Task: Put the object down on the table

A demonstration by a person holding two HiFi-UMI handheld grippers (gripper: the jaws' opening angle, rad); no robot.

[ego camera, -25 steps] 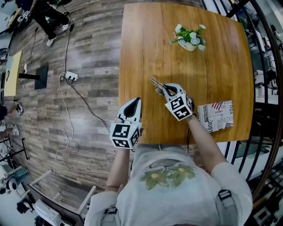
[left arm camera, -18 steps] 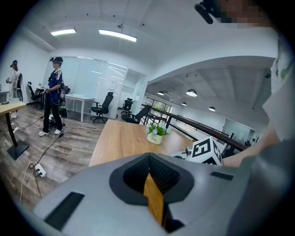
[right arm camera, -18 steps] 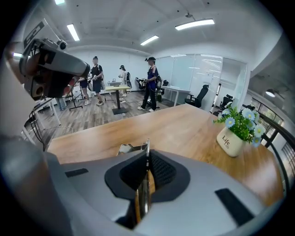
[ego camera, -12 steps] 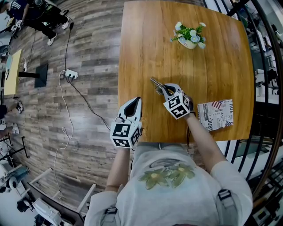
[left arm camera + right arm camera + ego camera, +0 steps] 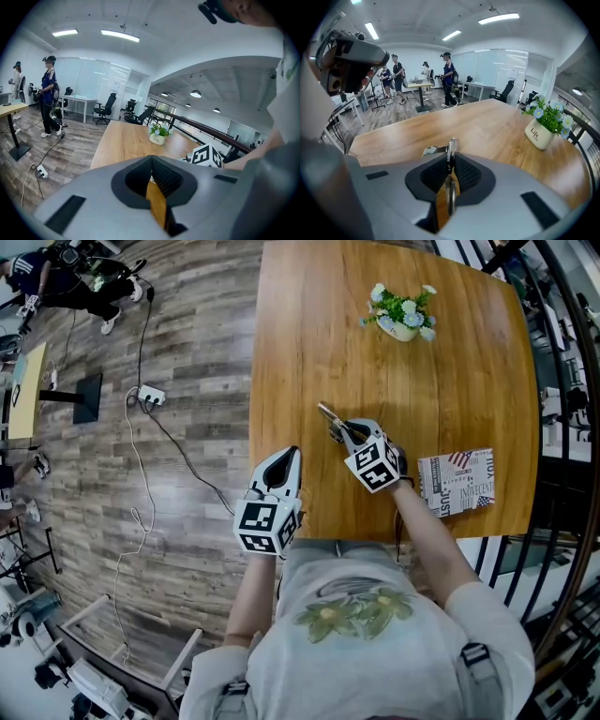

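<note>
A thin metal tool sticks out up and to the left of my right gripper, low over the wooden table near its front middle. In the right gripper view the tool stands on edge between the pads, its flat end close to the tabletop. The right gripper is just starting to open, with the tool still pinched in its narrow slot. My left gripper hovers at the table's front left edge, shut and holding nothing. In its own view the left gripper shows only a thin slit.
A small white pot of flowers stands at the far side of the table. A printed box lies at the front right corner. A black railing runs along the right. Cables and a power strip lie on the floor; people stand farther back.
My right gripper has shifted slightly and turned its marker cube a little, with the metal tool still in it. The left gripper has stayed where it was.
</note>
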